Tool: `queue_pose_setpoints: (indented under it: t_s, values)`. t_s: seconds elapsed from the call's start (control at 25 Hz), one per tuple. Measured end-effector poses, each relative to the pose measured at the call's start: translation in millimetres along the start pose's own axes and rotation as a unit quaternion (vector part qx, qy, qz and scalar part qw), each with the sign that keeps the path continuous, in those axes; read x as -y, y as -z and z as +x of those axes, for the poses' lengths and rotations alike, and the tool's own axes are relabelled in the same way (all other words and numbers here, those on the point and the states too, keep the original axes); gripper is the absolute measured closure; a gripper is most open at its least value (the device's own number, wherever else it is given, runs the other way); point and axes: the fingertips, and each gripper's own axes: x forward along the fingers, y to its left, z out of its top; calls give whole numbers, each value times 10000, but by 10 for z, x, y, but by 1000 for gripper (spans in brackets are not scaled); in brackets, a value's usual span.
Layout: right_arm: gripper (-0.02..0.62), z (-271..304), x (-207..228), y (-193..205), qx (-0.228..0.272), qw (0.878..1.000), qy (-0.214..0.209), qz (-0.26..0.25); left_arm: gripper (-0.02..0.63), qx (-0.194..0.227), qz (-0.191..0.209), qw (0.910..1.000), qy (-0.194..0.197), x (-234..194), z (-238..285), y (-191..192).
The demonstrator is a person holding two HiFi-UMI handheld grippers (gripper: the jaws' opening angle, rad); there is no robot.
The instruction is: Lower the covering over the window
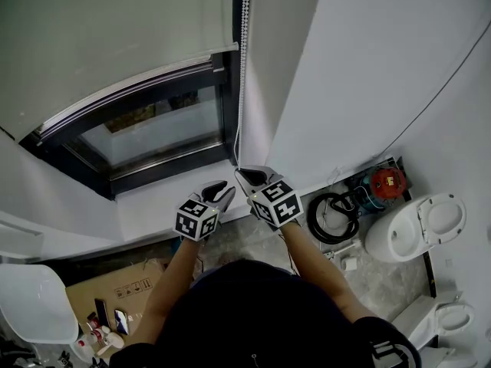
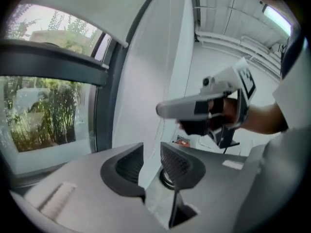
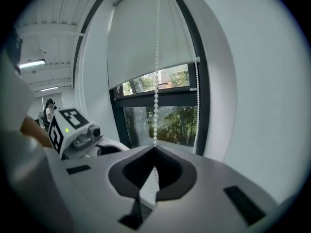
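Note:
A pale roller blind (image 1: 100, 37) covers the upper part of the dark-framed window (image 1: 146, 129), and its bottom bar (image 1: 138, 90) hangs partway down the glass. A white bead chain (image 1: 244, 52) drops along the frame's right side. My right gripper (image 1: 244, 176) is shut on this chain; in the right gripper view the chain (image 3: 156, 81) runs straight down into the closed jaw tips of the right gripper (image 3: 154, 148), with the blind (image 3: 150, 38) behind. A second strand (image 3: 197, 106) hangs by the frame. My left gripper (image 2: 151, 149) is open and holds nothing, just left of the right gripper (image 2: 160, 109).
Below on the floor stand a white toilet (image 1: 418, 225), a coiled black hose (image 1: 330, 217) and a red device (image 1: 386, 181) at the right. A cardboard box (image 1: 115, 290) and a white bin (image 1: 31, 301) sit at the lower left. A white wall rises right of the window.

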Motion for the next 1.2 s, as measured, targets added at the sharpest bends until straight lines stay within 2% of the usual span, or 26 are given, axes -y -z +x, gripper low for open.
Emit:
queue_pose_setpoints:
  t_s: [0.12,0.28,0.52,0.76,0.92,1.04,1.2]
  values:
    - [583,-6,1,-6,5,10000,5,-5,505,609,158,9980,-69,-8,-181,-506]
    - [583,5,-4,-9,14,10000,-12,1,505,1291,483,9903,-153,32,-414,-1182]
    - [583,30,-15,-13,24,10000,-53,-2,505,1807,1065,9777,-68,235,-589,-1954]
    - [583,44,-49,-15,19,10000,-83,-28,505,2116,1284,9689,63,367,-609,-2372]
    - [583,47,-66,-17,19,10000,-81,-38,509,2148,1380,9668,73,410,-592,-2535]
    - [583,52,-64,-22,11,10000,-68,-63,584,2107,1346,9682,115,409,-577,-2574]
    - [583,37,-51,-12,18,10000,-44,-44,594,2177,1158,9688,265,428,-606,-2555]
